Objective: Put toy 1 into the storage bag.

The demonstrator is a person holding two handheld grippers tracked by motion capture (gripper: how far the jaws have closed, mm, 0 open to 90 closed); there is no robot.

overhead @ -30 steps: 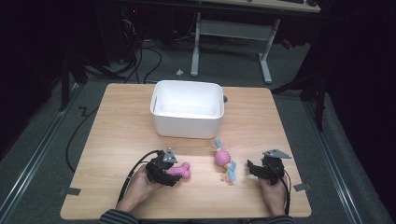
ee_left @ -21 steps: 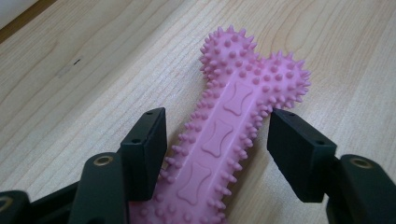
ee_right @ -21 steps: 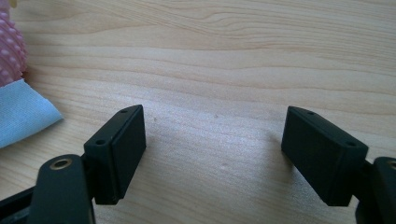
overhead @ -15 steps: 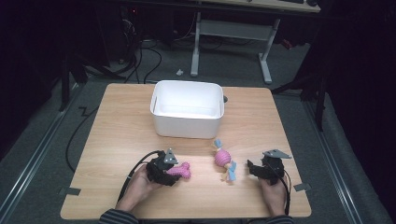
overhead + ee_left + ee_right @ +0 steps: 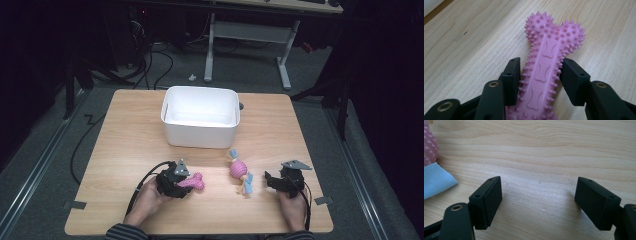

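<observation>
The left gripper (image 5: pixel 540 72), its jaws just closing, pinches the pink spiked bone (image 5: pixel 546 67) lying on the table (image 5: pixel 130 130). The right gripper (image 5: pixel 537 202) rests spread and empty near the candy-shaped toy (image 5: pixel 240 172); the white bin (image 5: pixel 200 131) at the far side holds neither yet.

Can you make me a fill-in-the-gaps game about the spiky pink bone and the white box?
1. The left gripper has its jaws around the pink ____.
2. The white box stands on the ____.
3. The right gripper has ____ between its jaws.

Missing words: bone; table; nothing
</observation>
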